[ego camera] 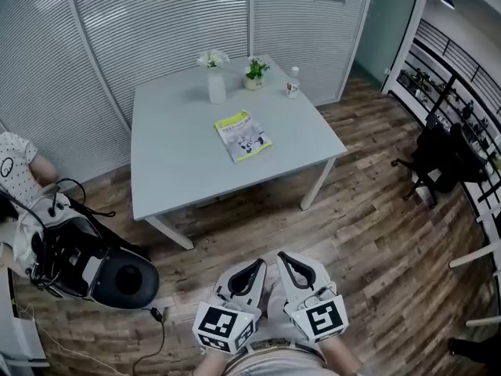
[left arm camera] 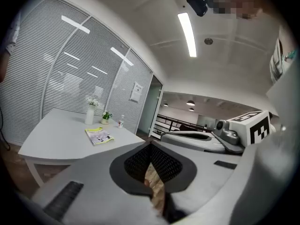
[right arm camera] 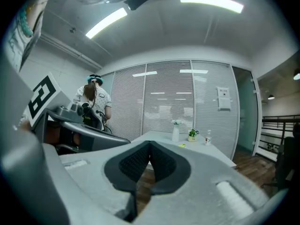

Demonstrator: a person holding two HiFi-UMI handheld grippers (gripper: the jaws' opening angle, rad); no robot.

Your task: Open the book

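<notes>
A closed book (ego camera: 243, 135) with a yellow-green and white cover lies flat near the middle of the grey table (ego camera: 172, 163); the left gripper view shows the book (left arm camera: 99, 136) far off on that table (left arm camera: 56, 139). My left gripper (ego camera: 252, 264) and right gripper (ego camera: 285, 258) are held side by side low over the wooden floor, well short of the table. Both are shut with nothing between the jaws. In the left gripper view the jaws (left arm camera: 150, 145) meet at their tips. The right gripper (right arm camera: 150, 143) looks the same, with the table (right arm camera: 197, 149) beyond it.
A white vase of flowers (ego camera: 215, 79), a small potted plant (ego camera: 254, 72) and a small bottle (ego camera: 293, 82) stand at the table's far edge. A person sits at the left (ego camera: 17, 171) by a black device with cables (ego camera: 94, 265). A black chair (ego camera: 438, 159) stands at the right.
</notes>
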